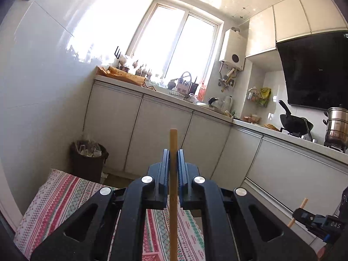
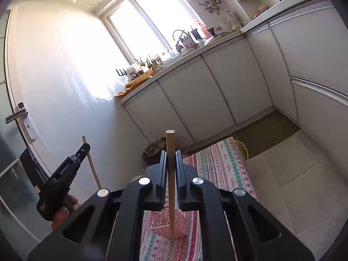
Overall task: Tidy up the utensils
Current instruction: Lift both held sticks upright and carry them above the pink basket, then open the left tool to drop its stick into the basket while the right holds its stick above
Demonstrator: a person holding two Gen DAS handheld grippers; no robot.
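Two wooden chopsticks are held upright above a cloth-covered table in a sunlit kitchen, one in each handheld gripper. The left gripper (image 1: 173, 163) is clamped on one chopstick (image 1: 173, 143), whose blunt end rises above the blue finger pads while the rest of the stick runs down between the jaws and out of the bottom of the view. The right gripper (image 2: 171, 163) is likewise closed on the second chopstick (image 2: 170, 143), which stands nearly vertical, its tapered tip hanging just above a pink lattice basket (image 2: 161, 226) on the striped, patterned tablecloth (image 2: 221, 165).

Seen from the right wrist camera, the left gripper (image 2: 87, 146) appears at lower left, carried by a person's hand (image 2: 63, 215), with its chopstick (image 2: 92, 165) slanting through the jaws. From the left wrist camera, the right gripper (image 1: 300, 214) shows at the lower right edge with its stick (image 1: 302, 204) poking out. The two grippers are well apart.

Behind them, white cabinets (image 1: 165, 126) run under a cluttered counter (image 1: 174, 93), a dark bin (image 1: 89, 161) stands in the corner, and a black wok (image 1: 295, 121) and steel pot (image 1: 337, 124) sit on the stove.
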